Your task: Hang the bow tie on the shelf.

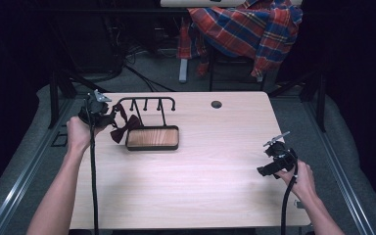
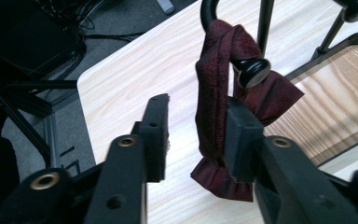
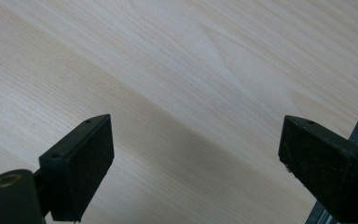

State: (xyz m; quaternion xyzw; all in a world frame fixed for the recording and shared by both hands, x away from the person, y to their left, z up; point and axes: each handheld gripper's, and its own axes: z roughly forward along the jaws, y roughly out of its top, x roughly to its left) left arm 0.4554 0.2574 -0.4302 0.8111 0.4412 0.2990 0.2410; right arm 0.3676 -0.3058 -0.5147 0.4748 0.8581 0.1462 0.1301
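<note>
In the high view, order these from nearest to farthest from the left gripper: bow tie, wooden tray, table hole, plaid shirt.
1. Bow tie, right beside the left gripper.
2. Wooden tray, on the rack's base.
3. Table hole, near the far edge.
4. Plaid shirt, behind the table.

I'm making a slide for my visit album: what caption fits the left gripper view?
Open fingers of the left gripper flank a dark red bow tie hanging on a black hook rack.

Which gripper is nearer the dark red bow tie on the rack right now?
Left. The left gripper is right at the bow tie, which hangs off a peg of the rack, fingers open around its strap. The right gripper hovers over bare table, far right.
</note>
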